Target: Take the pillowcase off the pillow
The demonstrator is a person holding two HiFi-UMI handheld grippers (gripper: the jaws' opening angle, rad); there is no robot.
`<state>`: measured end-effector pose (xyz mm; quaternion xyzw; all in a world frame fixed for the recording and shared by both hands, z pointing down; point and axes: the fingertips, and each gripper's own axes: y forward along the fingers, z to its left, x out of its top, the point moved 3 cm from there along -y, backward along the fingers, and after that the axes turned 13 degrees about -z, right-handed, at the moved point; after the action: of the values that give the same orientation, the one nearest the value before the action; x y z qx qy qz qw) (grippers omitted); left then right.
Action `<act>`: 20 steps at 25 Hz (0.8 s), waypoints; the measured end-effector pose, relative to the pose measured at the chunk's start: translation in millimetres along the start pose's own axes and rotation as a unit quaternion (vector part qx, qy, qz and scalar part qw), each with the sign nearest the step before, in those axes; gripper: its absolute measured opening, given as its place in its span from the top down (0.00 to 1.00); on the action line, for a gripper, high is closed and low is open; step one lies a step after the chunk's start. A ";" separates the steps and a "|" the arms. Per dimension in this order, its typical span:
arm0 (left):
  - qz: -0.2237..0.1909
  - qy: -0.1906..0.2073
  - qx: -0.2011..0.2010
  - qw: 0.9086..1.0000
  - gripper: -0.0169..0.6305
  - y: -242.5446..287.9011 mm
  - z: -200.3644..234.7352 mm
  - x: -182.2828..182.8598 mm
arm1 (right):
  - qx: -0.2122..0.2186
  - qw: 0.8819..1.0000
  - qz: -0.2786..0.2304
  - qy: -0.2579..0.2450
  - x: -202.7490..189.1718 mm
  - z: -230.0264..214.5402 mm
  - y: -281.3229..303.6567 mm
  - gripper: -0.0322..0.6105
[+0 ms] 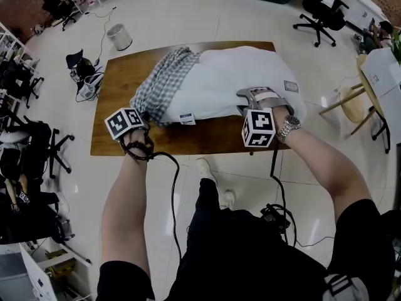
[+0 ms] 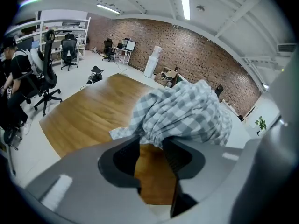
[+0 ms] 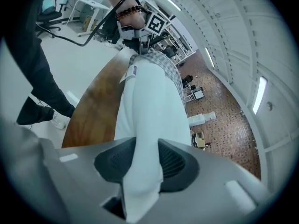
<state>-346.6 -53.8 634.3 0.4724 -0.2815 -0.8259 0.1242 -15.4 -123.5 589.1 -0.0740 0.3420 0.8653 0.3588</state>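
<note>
Counter (image 1: 119, 80): we see a brown wooden top on a pale tiled floor, with the pillow lying along it.
Pillow (image 1: 238, 74): white and mostly bare, it stretches from the middle of the counter to its right end.
Pillowcase (image 1: 164, 80): the grey-and-white checked cloth is bunched over the pillow's left end only, its folds spilling onto the wood at the near left.
Left gripper (image 1: 144, 118): we hold it at the near left corner of the pillowcase, pointing down at the cloth.
Left jaws: in the left gripper view they stand apart, released. Bare wood shows in the gap, and the checked cloth (image 2: 187, 111) hangs right at their tips.
Right gripper (image 1: 245, 102): we hold it on the pillow's near edge toward the right end.
Right jaws: in the right gripper view they grasp a fold of the white pillow (image 3: 147, 111), which fills the gap and touches both pads.
Tag (image 1: 186, 118): a small white label hangs from the pillow's near edge, just right of the bunched pillowcase.
Wristwatch (image 1: 288, 128): a metal one sits on our right wrist.
</note>
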 end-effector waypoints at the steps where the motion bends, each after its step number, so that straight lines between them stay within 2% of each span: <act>1: -0.002 0.005 0.004 1.000 0.70 -3.3 1.0 1.7 | 0.005 1.000 -0.006 0.005 2.3 -0.6 -2.3 0.69; 3: -0.015 0.010 0.015 1.000 0.65 -11.3 4.0 7.2 | 0.014 1.000 -0.017 0.014 8.0 -3.1 -8.4 0.62; 7: -0.045 0.012 0.028 0.998 0.65 -31.2 8.5 20.7 | 0.032 0.999 -0.029 0.026 22.3 -3.8 -21.9 0.57; 14: -0.061 0.047 0.012 0.997 0.65 -55.0 -16.5 39.3 | 0.068 0.997 -0.036 0.025 39.6 -0.5 -43.9 0.56; 17: -0.066 0.059 -0.011 0.996 0.65 -64.2 -33.6 41.2 | 0.065 0.997 -0.033 0.027 42.7 -2.5 -52.9 0.56; 20: -0.067 0.052 -0.074 0.994 0.66 -65.7 -54.2 41.9 | 0.058 0.997 -0.034 0.048 50.1 -7.8 -57.2 0.56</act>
<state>-318.4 -39.1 544.8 0.5220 -0.1806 -0.8253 0.1176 -14.5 -70.9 533.6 -0.1059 0.4058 0.8270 0.3745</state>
